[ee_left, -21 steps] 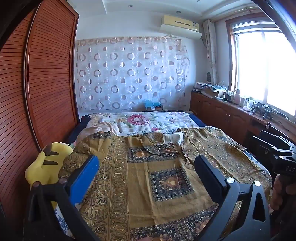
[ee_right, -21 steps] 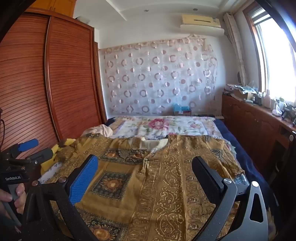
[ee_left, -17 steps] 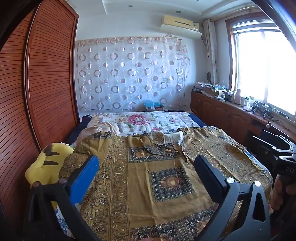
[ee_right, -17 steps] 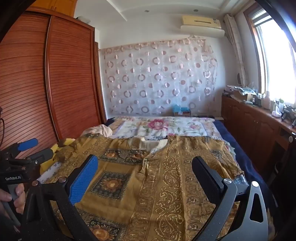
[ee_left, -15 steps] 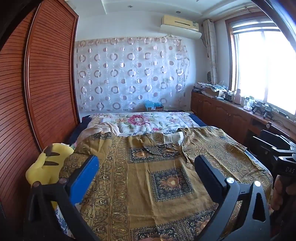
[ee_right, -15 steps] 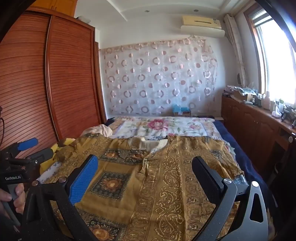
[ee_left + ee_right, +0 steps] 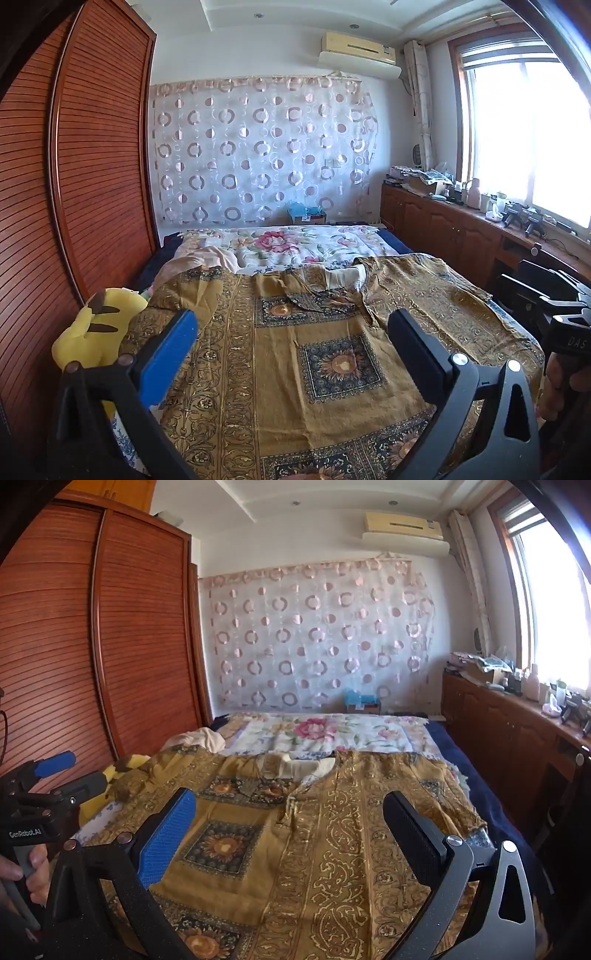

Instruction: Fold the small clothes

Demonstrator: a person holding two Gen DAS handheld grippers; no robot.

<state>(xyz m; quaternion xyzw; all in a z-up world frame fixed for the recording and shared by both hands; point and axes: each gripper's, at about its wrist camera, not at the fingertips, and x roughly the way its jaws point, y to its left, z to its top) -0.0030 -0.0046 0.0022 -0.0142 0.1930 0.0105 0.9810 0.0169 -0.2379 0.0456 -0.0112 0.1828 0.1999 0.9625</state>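
Note:
A mustard-gold patterned garment (image 7: pixel 325 354) lies spread flat on the bed, collar at the far end; it also shows in the right wrist view (image 7: pixel 332 834). My left gripper (image 7: pixel 291 332) is open and empty, held above the garment's near left part. My right gripper (image 7: pixel 290 810) is open and empty, held above the garment's near right part. Each gripper shows at the edge of the other's view: the right one (image 7: pixel 561 317), the left one (image 7: pixel 44 786).
A yellow plush toy (image 7: pixel 92 328) lies at the bed's left edge by the wooden wardrobe (image 7: pixel 74 184). A floral quilt (image 7: pixel 288 243) and a pale pink cloth (image 7: pixel 199 738) lie beyond the garment. A wooden counter (image 7: pixel 480 229) with clutter runs under the window on the right.

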